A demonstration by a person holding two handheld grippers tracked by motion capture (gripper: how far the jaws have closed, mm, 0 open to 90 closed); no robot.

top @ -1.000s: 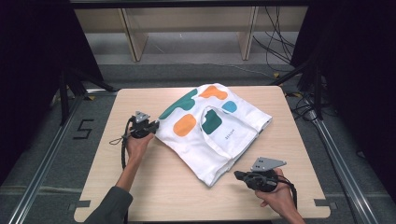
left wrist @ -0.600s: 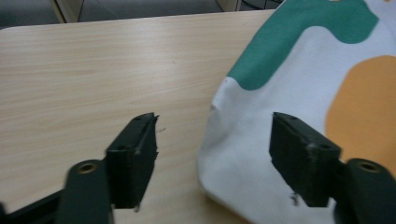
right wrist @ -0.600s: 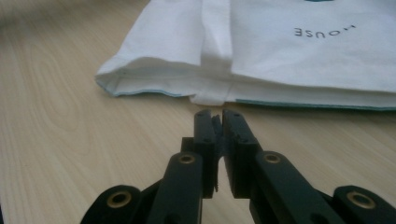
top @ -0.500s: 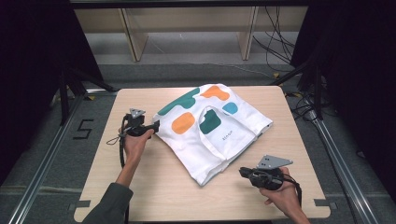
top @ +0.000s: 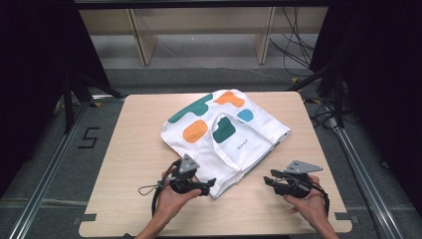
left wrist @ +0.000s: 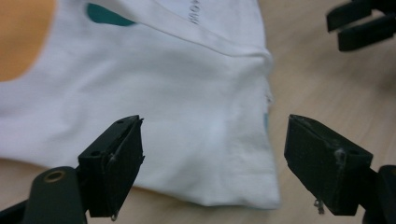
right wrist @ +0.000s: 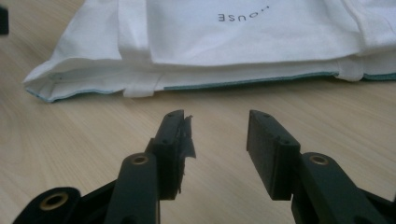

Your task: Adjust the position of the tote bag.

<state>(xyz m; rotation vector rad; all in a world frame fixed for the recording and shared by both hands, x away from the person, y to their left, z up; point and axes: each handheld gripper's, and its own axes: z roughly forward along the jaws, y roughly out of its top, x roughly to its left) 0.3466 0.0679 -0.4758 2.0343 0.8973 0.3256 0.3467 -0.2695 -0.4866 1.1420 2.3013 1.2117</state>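
Observation:
A white tote bag [top: 259, 130] printed with orange, green and blue shapes lies flat in the middle of the wooden table [top: 132, 149]. My left gripper [top: 209, 185] is at the bag's near corner. Its jaws have just been opening and stand wide apart in the left gripper view [left wrist: 212, 135], with the bag's corner [left wrist: 196, 140] lying between them and untouched by the pads. My right gripper [top: 269, 181] rests to the right of the bag, pointing at its near edge. Its jaws [right wrist: 217, 123] have just been opening too, with nothing between them and the bag's folded edge [right wrist: 196, 74] just beyond.
The right gripper's jaws [left wrist: 359, 23] show across the bag corner in the left gripper view. Bare wood surrounds the bag on the left, front and right. Black frame posts, cables and a wooden shelf stand beyond the table's far edge [top: 209, 94].
My left gripper let go at the bag's left edge, travelled down to its near corner, and its jaws opened. The right gripper backed slightly off the bag's edge and opened.

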